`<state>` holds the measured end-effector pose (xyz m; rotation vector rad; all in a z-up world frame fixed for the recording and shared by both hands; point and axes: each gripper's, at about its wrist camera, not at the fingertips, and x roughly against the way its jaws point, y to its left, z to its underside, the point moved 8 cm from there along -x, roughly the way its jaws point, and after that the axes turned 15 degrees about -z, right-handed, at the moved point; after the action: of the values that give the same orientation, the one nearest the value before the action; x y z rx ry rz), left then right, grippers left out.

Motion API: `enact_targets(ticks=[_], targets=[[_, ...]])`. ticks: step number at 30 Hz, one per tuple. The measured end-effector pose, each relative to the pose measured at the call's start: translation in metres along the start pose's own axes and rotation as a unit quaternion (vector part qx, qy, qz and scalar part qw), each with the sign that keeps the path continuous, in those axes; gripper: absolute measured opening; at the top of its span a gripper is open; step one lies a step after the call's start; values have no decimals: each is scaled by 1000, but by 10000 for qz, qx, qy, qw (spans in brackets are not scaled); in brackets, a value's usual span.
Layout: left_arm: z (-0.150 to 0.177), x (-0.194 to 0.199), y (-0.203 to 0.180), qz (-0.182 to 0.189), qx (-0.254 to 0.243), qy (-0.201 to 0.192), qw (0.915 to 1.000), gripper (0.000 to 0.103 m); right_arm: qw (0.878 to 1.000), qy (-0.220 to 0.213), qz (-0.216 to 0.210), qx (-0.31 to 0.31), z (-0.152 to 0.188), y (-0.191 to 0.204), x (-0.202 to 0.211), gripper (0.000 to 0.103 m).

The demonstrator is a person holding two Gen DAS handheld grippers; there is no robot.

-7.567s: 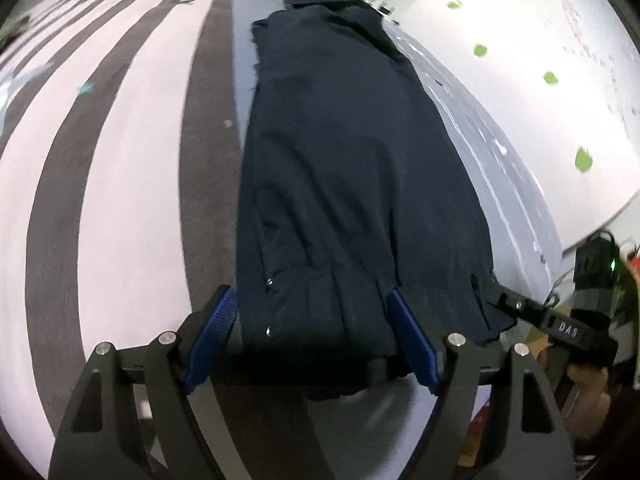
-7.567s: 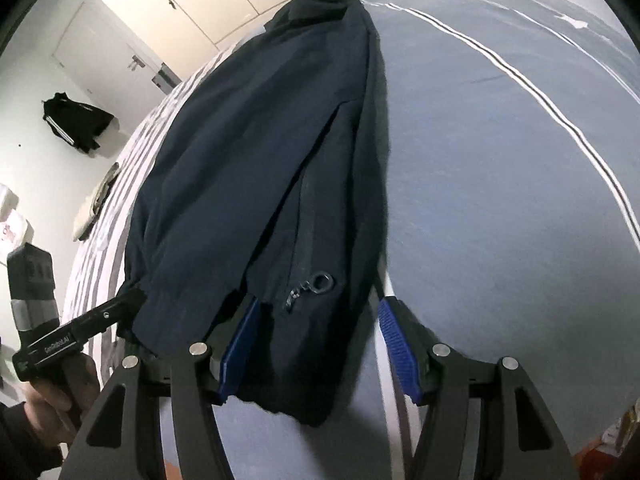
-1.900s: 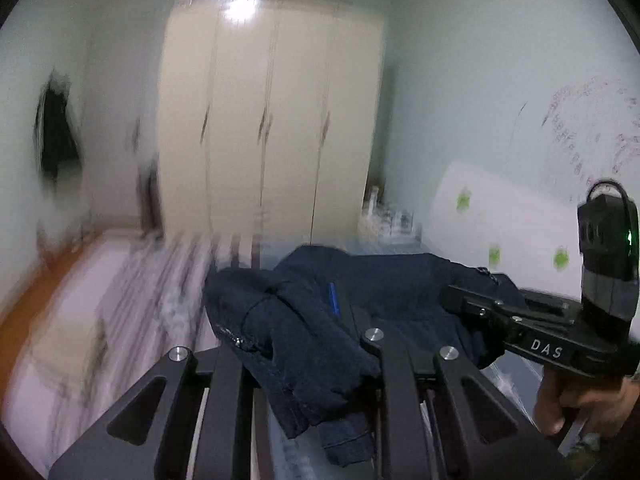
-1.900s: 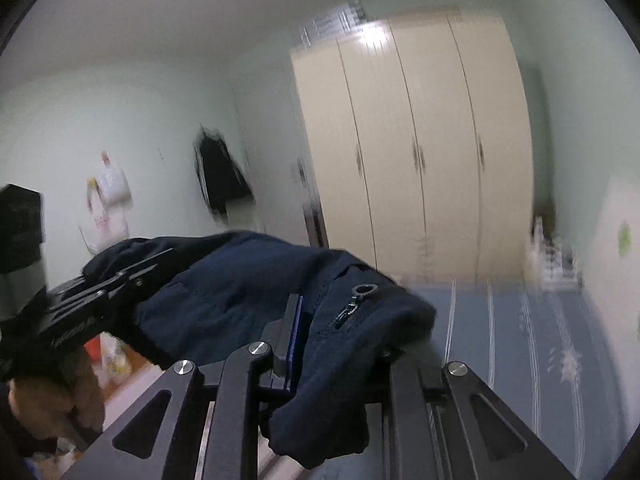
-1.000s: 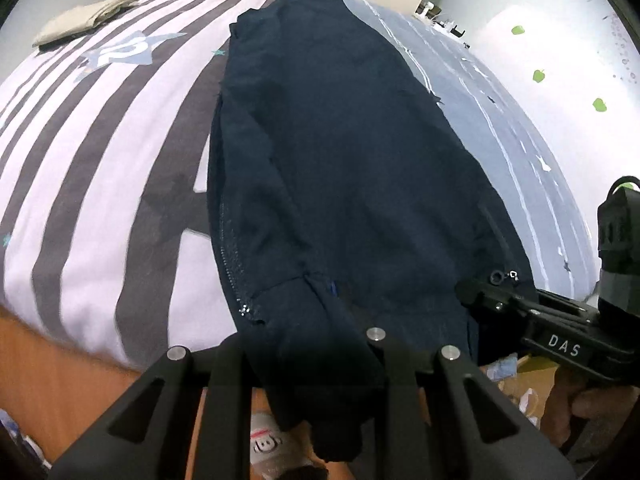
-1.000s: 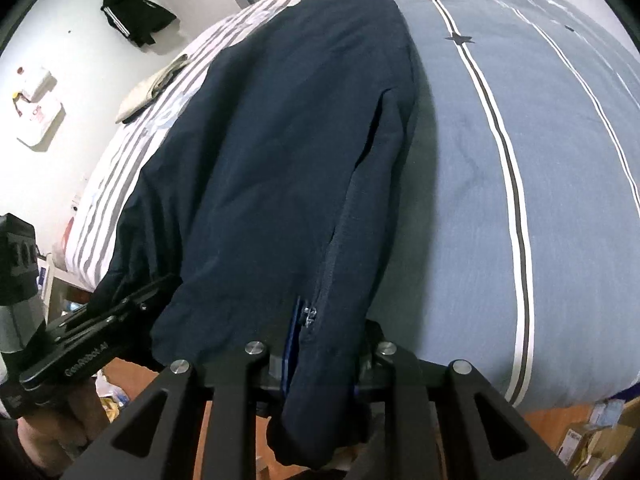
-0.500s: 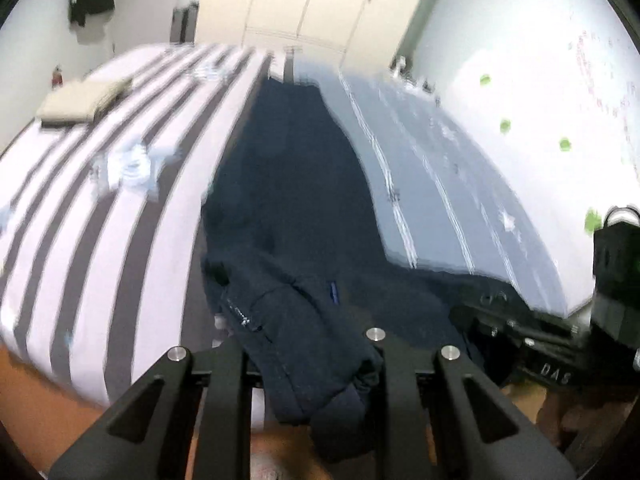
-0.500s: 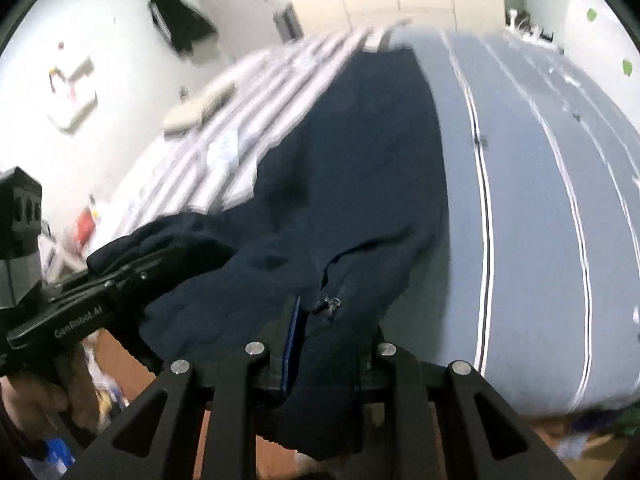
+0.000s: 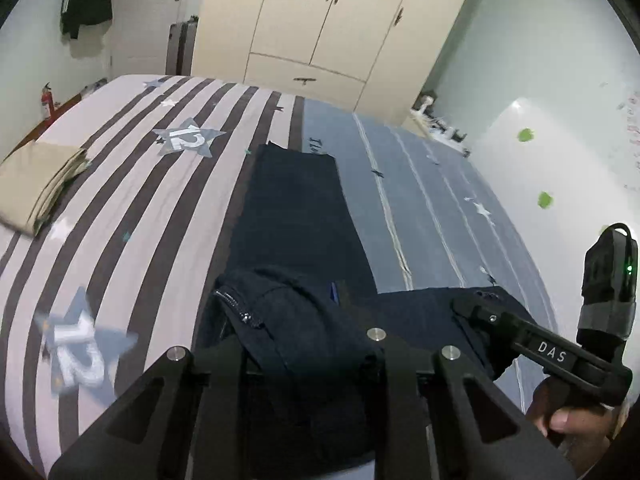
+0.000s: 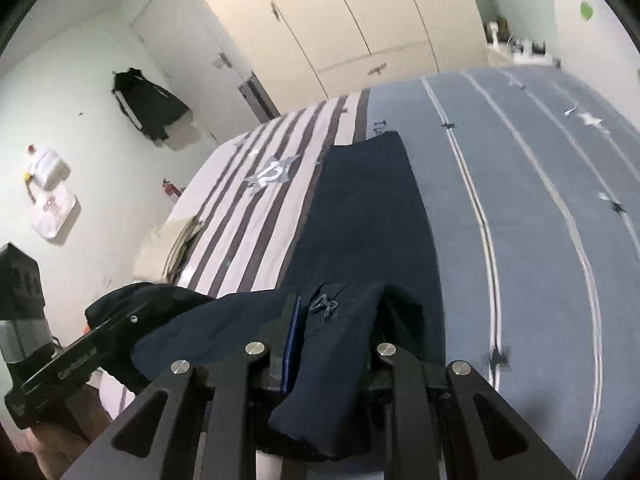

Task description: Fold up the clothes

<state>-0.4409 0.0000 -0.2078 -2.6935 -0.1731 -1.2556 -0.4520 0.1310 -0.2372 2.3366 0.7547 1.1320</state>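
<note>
**Both tools clamped on the near end of the dark garment**

The left tool (image 9: 310, 340) fills the bottom centre of its own view, its jaws drawn almost together with a thick bunch of navy cloth pinched between them. A zip edge curls out of the bunch to the left of the jaws, and a sliver of blue pad shows just above the fold. The right tool (image 10: 332, 344) shows the same picture from its side: jaws nearly closed on a wad of the same cloth, a metal zip pull lying on top of the wad and a loose flap hanging down between the two fingers toward the lower edge of the frame.

The dark navy garment (image 9: 292, 208) runs from both grips up the middle of each frame, lying flat along the bed (image 9: 132, 184) where the brown-and-white striped half of the cover meets the blue half. Its far end sits squared off near the centre top of the bed. The near end is lifted clear of the bed, stretched between the two tools.

In the left view the right tool reaches in from the lower right, a hand (image 9: 568, 424) wrapped round its grip; in the right view the left tool comes in from the lower left.

A folded beige cloth (image 9: 36, 184) rests on the striped side at the left edge, well apart from the garment. Cream wardrobe doors (image 9: 328, 24) stand across the top of the frame.
</note>
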Motion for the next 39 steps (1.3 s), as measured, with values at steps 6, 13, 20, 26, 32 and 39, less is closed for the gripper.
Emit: enact_targets(ticks=[6,13,20,26,32,39], targets=[[-77,-93,-10,-113,-46,-12,9999,16,9996,231,-92,119,-99,-41,-74,18],[-128,-199,-3,49,29,179,9998,16,9997,143,-19,219,-172,-83,-153,18],[-134,-281,-1,155,-121,727,9972,16,9988,451,191,0,-183,-132,-227,18],[-161,-315,-10,229,-238,578,9978,17,9987,450,243,-75,-209,-156,-256,18],[-191,-352,-17,243,-333,686,9968,17,9979,547,310,-160,-242,-176,-283,18],[-191,-414,-11,310,-89,1385,9898,21,9952,744,347,-535,-256,-208,-318,18]])
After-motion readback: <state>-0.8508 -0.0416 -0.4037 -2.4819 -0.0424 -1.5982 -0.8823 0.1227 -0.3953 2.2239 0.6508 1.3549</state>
